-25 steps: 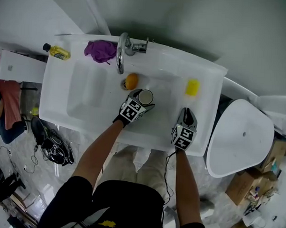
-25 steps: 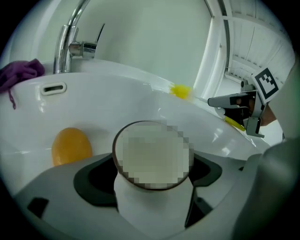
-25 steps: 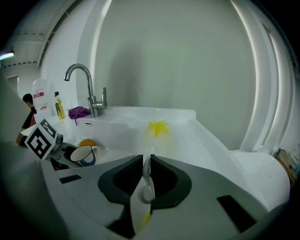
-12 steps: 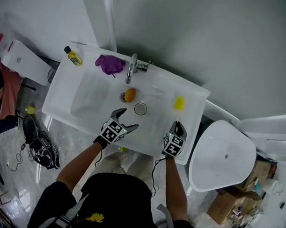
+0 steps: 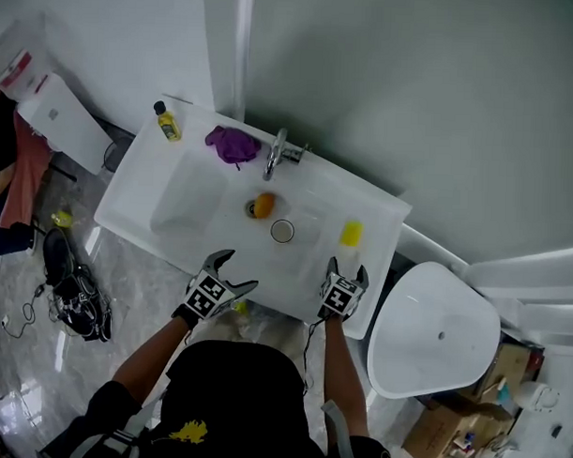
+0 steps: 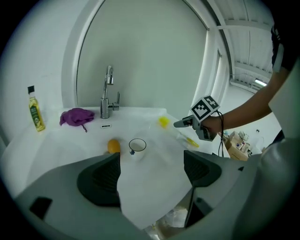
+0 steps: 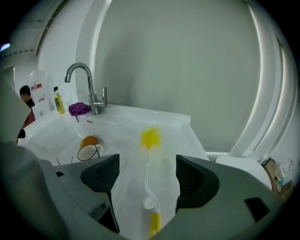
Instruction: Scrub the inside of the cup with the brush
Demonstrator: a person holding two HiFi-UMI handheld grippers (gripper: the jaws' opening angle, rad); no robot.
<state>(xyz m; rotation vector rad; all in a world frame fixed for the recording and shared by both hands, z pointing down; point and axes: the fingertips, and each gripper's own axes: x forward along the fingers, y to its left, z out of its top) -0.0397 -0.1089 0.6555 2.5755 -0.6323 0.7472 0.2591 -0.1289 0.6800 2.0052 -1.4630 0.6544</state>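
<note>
While both grippers hang by sink (image 5: pixel 141 230) front, nothing held: left gripper (image 5: pixel 235 272) jaws wide apart, empty; right gripper (image 5: pixel 347 269) jaws just opened, brush (image 7: pixel 150 138) lying loose below (not gripped). Cup (image 5: pixel 283 231) stands free in sink. Scrubbing looks finished.

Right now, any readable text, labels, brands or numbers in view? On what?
No readable words anywhere.
On the bottle: yellow label, print too small.
On the white container: red label, blurred.
On the cubes of the left tongs and right tongs: square black-and-white markers, no letters.
The right jaws have just been opening; the brush lies between them, ungripped.
</note>
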